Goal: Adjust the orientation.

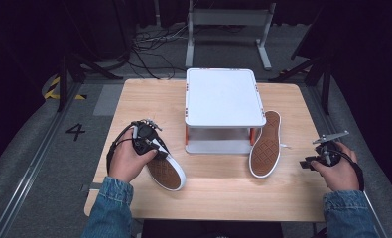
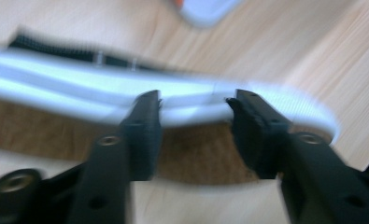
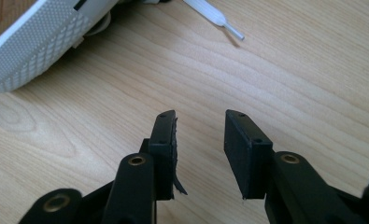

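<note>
Two white sneakers with brown soles lie on the wooden table (image 1: 218, 193). The left sneaker (image 1: 167, 171) rests sole-up, and my left gripper (image 1: 159, 152) is at its heel end. In the left gripper view the jaw tips (image 2: 194, 100) stand apart right at the blurred white sole rim (image 2: 79, 88), and no firm grip shows. The right sneaker (image 1: 265, 144) leans sole-out against a white stand (image 1: 223, 96). My right gripper (image 1: 306, 162) hovers over bare wood at the table's right edge. It is open (image 3: 201, 116) and holds nothing, with the sneaker's toe (image 3: 32, 42) and a lace end (image 3: 215, 16) ahead of it.
The white two-level stand sits at the table's back middle, with an open lower shelf (image 1: 217, 147) facing me. Dark stands and cables (image 1: 154, 49) cover the floor beyond the table. A floor marking "4" (image 1: 75, 131) lies to the left.
</note>
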The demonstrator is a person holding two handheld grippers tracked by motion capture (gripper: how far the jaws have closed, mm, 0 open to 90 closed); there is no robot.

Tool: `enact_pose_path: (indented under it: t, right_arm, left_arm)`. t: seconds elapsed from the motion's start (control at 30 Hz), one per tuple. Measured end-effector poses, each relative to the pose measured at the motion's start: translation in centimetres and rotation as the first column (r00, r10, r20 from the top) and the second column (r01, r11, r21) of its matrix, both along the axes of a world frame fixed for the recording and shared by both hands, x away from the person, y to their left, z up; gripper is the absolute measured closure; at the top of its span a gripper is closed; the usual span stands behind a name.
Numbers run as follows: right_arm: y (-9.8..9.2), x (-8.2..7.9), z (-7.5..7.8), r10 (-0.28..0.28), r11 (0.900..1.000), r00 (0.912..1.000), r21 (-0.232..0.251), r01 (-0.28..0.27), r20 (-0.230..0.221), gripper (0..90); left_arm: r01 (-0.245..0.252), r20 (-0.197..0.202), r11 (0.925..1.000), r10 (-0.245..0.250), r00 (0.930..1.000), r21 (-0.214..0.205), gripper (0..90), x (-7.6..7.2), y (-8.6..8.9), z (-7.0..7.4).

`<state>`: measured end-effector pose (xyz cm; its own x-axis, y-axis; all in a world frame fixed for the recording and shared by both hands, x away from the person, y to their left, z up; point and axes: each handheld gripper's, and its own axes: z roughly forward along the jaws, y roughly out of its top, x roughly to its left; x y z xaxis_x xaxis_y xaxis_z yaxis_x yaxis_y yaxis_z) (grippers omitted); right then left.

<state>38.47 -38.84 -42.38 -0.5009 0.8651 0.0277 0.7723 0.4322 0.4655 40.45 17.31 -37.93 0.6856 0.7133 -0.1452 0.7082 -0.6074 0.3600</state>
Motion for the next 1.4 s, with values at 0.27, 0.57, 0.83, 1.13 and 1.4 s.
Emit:
enact_pose_path:
  t: [0.27,0.57,0.83,1.13,1.4]
  right_arm:
    - [0.8,1.1,0.5,0.023,0.9997,0.9997,-0.011,-0.023,0.011,65.5]
    - [1.4,1.1,0.4,0.036,0.9992,0.9993,-0.017,-0.036,0.011,65.6]
    - [0.2,0.3,0.4,0.004,0.9999,0.9999,-0.012,-0.004,0.012,65.7]
    - [0.7,1.1,0.8,0.021,0.9997,0.9995,-0.013,-0.02,0.023,65.5]
    - [1.7,2.0,0.9,0.046,0.9988,0.9986,-0.018,-0.046,0.025,65.3]
  left_arm:
    - [-0.064,0.022,0.9969,0.063,0.9978,0.045,60.1,-1.3,2.1,0.0]
    - [0.033,0.124,0.9977,-0.026,0.9919,-0.058,73.9,-0.4,-1.6,2.1]
    - [0.045,0.073,0.9988,-0.046,0.9963,0.016,81.0,0.5,-3.1,0.2]
    - [-0.031,0.093,0.9995,0.032,0.9952,-0.004,81.6,-1.3,-0.4,1.1]
    - [-0.12,0.032,0.9925,0.121,0.9921,-0.022,78.9,-4.1,4.9,1.3]
